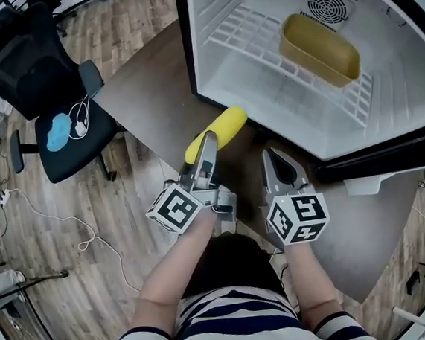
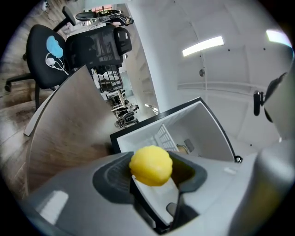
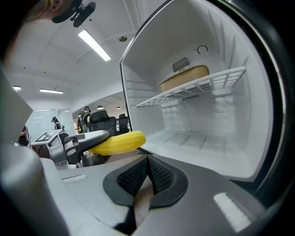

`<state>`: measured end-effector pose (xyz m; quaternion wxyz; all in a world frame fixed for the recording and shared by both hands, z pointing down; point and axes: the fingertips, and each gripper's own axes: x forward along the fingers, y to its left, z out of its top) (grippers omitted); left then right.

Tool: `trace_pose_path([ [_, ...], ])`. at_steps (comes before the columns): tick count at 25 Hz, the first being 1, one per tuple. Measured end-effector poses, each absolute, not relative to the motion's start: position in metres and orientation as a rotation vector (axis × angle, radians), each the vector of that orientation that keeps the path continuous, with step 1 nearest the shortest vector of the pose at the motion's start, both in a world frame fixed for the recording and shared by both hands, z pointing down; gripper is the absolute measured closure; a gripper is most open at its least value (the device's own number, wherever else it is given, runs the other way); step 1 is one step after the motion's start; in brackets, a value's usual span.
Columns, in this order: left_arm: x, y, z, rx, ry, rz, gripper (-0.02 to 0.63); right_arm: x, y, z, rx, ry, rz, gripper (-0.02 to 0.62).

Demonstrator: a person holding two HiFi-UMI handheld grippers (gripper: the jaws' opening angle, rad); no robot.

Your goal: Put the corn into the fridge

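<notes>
I see a black office chair (image 1: 18, 57) beside the desk (image 1: 149, 89), a blue pad (image 1: 58, 132) and white cable (image 1: 80, 120) on its seat; tan tub (image 1: 319, 49) far right.

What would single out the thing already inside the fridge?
The open fridge fills the head view's upper right. On its white wire shelf sits a mustard oblong tub, the only thing inside; the brighter corn is outside, in the left gripper.
</notes>
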<state>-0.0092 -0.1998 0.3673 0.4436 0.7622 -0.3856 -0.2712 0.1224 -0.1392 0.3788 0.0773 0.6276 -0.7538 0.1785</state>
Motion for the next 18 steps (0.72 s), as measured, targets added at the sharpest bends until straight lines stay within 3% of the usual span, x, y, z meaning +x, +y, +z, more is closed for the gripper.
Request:
trace_pose_path([
  [18, 0.019, -0.263, 0.387, 1.851, -1.029, -0.716, 0.606, 0.137, -0.199, 0.394, 1.877, -2.273, 0.479, 0.604],
])
